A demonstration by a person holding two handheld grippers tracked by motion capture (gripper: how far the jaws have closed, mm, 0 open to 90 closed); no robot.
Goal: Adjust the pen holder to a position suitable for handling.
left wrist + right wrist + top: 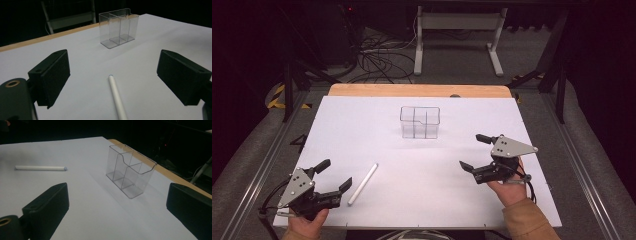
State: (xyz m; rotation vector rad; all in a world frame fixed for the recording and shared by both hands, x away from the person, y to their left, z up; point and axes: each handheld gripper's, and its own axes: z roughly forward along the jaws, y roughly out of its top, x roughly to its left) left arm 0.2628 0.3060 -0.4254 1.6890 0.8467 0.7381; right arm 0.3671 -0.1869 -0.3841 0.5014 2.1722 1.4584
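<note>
One pen (363,183), slim, white and round, lies flat on the desk (362,125) just beside the left claw (333,175), whose jaws gape wide around nothing. One clear plastic holder (420,122), boxy with three compartments, stands upright mid-desk, well apart from the pen. The right claw (473,152) is likewise wide and empty. The desk is smooth matte white with a wooden far edge; the room beyond is dark, with cables on the floor

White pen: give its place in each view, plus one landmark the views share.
High view: the pen lies lower left, angled, beside the left gripper.
Left gripper view: bottom centre, between the open fingers, tip toward the holder.
Right gripper view: upper left, lying level.
Shared landmark: the clear holder, standing empty.
</note>
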